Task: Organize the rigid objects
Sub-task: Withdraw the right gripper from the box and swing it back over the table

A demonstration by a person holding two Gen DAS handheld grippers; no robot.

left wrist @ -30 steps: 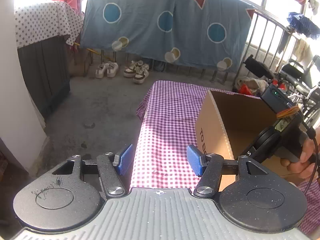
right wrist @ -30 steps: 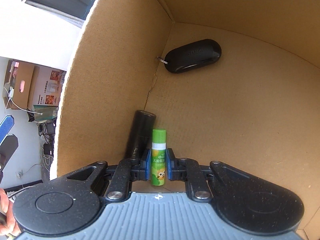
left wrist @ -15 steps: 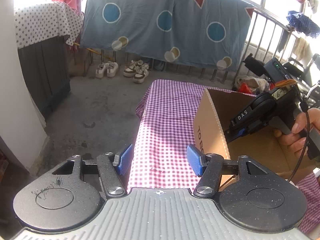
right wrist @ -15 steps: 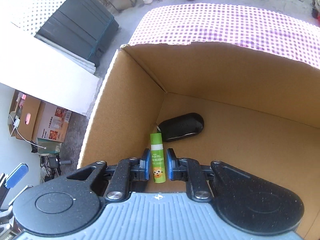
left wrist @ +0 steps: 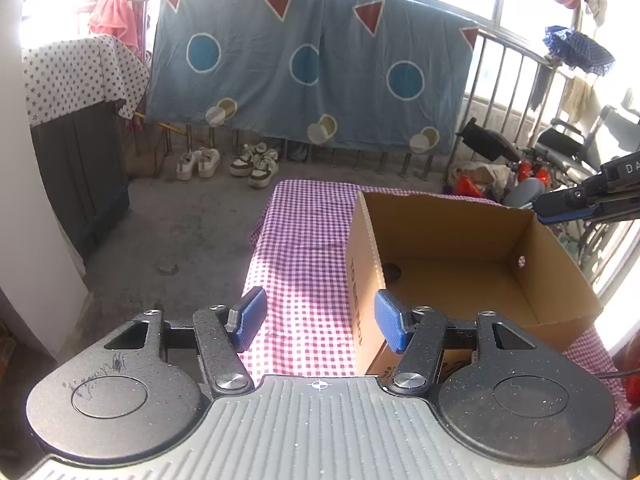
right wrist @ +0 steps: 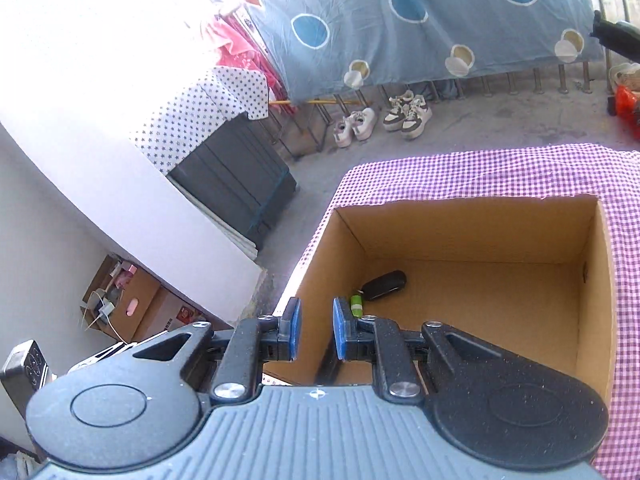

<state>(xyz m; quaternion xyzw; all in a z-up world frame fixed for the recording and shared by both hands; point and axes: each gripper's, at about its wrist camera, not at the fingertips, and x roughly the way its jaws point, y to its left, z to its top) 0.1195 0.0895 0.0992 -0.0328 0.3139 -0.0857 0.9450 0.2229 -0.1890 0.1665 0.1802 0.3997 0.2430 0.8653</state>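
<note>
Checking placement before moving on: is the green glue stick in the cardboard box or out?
In: the green glue stick lies on the cardboard box floor beside a black key fob.

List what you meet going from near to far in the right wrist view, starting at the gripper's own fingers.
right gripper → green glue stick → black case on the floor of the cardboard box → checked tablecloth → two pairs of shoes → blue sheet hanging on the railing.
</note>
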